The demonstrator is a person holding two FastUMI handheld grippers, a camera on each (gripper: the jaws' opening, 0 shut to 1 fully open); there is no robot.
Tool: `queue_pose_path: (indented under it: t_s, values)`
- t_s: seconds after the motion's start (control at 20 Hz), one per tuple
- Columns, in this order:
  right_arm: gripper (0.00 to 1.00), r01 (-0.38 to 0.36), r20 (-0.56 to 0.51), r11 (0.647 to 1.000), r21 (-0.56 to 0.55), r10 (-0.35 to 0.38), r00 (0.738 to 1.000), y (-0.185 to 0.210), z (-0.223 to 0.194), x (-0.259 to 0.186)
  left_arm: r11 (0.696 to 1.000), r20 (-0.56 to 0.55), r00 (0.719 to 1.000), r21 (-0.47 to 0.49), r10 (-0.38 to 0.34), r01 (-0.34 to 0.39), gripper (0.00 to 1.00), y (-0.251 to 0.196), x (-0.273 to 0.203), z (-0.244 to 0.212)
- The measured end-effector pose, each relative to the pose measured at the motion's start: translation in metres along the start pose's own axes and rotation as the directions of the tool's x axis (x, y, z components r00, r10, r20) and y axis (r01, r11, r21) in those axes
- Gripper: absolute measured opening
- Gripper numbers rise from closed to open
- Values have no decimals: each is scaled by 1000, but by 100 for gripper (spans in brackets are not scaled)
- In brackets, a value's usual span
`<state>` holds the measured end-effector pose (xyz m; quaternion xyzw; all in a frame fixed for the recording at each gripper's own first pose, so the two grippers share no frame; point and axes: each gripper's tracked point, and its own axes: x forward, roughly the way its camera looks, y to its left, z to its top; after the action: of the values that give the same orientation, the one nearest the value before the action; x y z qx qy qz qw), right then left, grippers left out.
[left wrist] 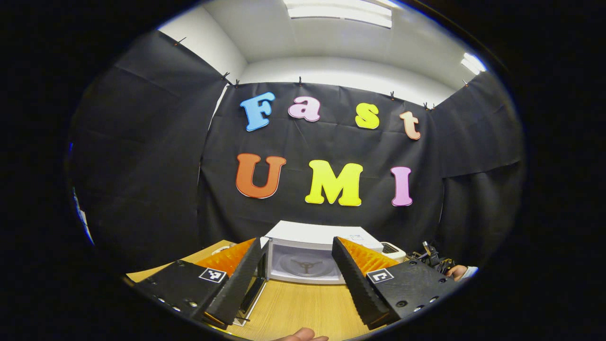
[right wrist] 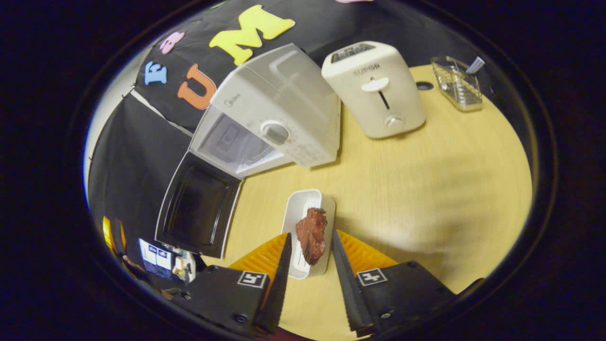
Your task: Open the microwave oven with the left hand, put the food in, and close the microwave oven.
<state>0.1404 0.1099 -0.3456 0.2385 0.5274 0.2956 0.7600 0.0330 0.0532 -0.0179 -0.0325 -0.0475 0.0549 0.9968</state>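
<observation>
- The microwave [right wrist: 272,123] stands on a wooden table [right wrist: 426,180], and everything below is placed relative to it.
- Its door [right wrist: 196,206] hangs fully open on the left of the cavity, so the opening step looks done and the inside is free for loading.
- In the left gripper view, the cavity [left wrist: 305,265] shows a bare turntable, straight ahead of the left gripper [left wrist: 296,279].
- The left gripper has its fingers spread wide and holds nothing; it sits back from the microwave front, near the door's edge, likely clear of the loading path.
- A white tray [right wrist: 307,232] with a dark red piece of meat [right wrist: 311,234] rests on the table in front of the microwave, slightly to its right.
- The right gripper [right wrist: 310,284] is wide apart, its fingers straddling the near end of the tray; I cannot tell whether they touch it.
- A toaster [right wrist: 374,87] stands just right of the microwave.
</observation>
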Motion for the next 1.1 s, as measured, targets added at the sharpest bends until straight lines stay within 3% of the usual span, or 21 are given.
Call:
queue_pose_path:
  t_s: [0.05,0.1,0.2,0.25,0.3,0.6,0.85,1.1]
  values:
    - [29,-24,-4,999,29,24,1000,3,2,-6,1000,-9,1000,2,4,-4,92,0,2,-4]
    - [14,-27,6,1000,-5,27,1000,6,-5,-3,1000,-20,1000,2,4,-4,92,-2,1,-7]
    - [10,-4,35,997,-81,7,999,10,-9,-15,1000,-28,1000,9,-4,4,92,-5,1,-10]
    - [0,11,55,993,-115,-5,998,14,-11,-23,1000,-28,1000,19,-5,5,92,-5,0,-11]
    - [10,27,78,988,-149,-16,997,20,-14,-32,999,-25,1000,33,-2,3,92,-3,-2,-11]
    - [10,185,272,919,-347,-90,958,69,-13,-81,998,-29,999,49,-38,40,92,-7,-16,-15]
    - [10,348,436,810,-472,-128,891,112,-15,-100,998,-16,999,49,-48,49,92,6,-26,-12]
    - [10,406,510,742,-534,-101,854,162,-27,-84,997,-3,999,64,-48,48,92,25,-37,-10]
